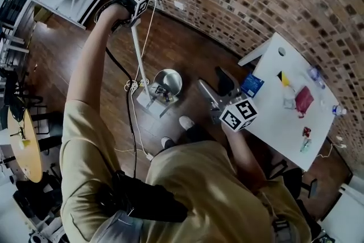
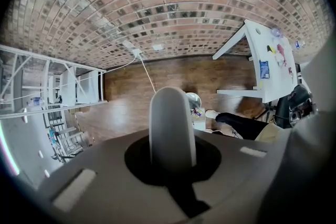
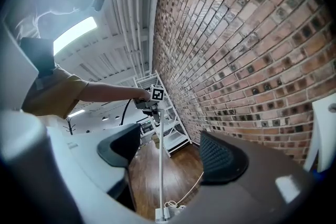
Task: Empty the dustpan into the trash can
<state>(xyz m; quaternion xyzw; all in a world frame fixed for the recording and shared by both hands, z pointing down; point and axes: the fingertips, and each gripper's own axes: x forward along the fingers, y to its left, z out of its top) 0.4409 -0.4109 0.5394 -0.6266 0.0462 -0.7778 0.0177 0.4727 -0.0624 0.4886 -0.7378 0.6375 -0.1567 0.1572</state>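
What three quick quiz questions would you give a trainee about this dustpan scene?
1. Multiple choice: what is the left gripper shut on? A) a broom B) the handle of the dustpan C) a mug
2. True or false: the jaws of the right gripper stand apart with nothing between them.
3. Fill in: the dustpan is right beside the silver ___.

Key: 1 B; 2 true; 3 trash can.
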